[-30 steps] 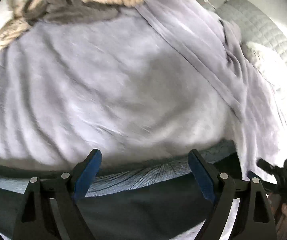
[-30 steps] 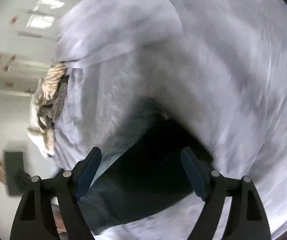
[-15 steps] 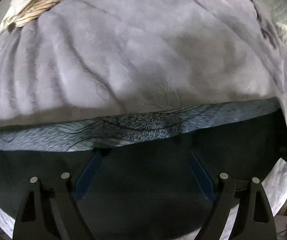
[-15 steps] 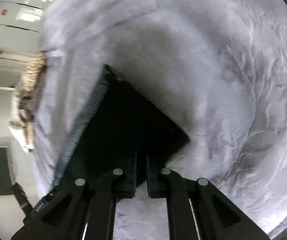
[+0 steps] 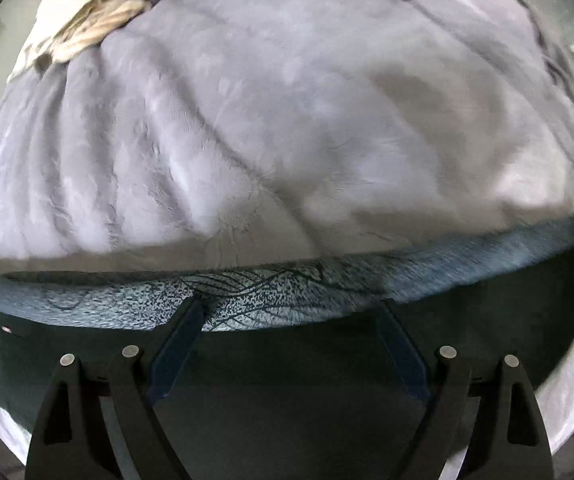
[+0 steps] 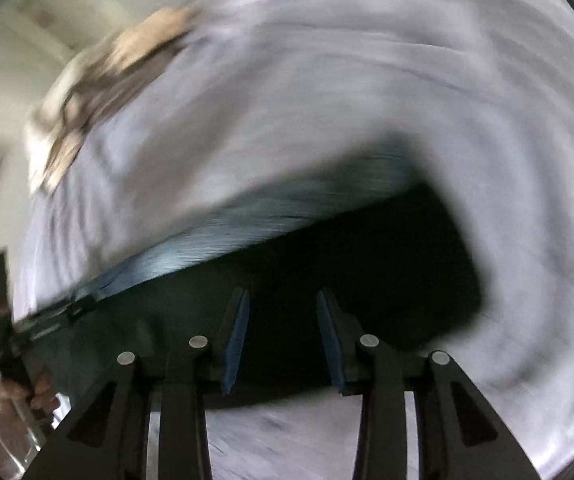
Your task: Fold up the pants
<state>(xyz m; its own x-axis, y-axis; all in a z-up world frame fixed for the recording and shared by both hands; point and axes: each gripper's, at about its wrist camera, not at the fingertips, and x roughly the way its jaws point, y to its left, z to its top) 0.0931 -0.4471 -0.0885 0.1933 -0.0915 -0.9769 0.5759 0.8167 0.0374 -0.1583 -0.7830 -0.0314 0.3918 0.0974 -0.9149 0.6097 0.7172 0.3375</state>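
Since half a second ago, the right gripper [image 6: 283,336] has parted from pressed together to a narrow gap. Lavender blanket [image 5: 287,140] surrounds the dark pants [image 5: 287,392]. Left gripper [image 5: 287,344] is spread wide above them, empty.

Dark pants [image 5: 287,380] are seen laid across a lavender blanket [image 5: 271,132], under the left gripper [image 5: 289,316].

The gripper's blue-padded fingers [image 5: 175,344] are spread wide above the dark cloth, with nothing held between them. A lighter, speckled blue-grey band [image 5: 271,296] is shown along the pants' far edge, next to the blanket. The blanket is creased in long folds. A tan and grey striped fabric [image 5: 99,28] is seen bunched at its far left corner.
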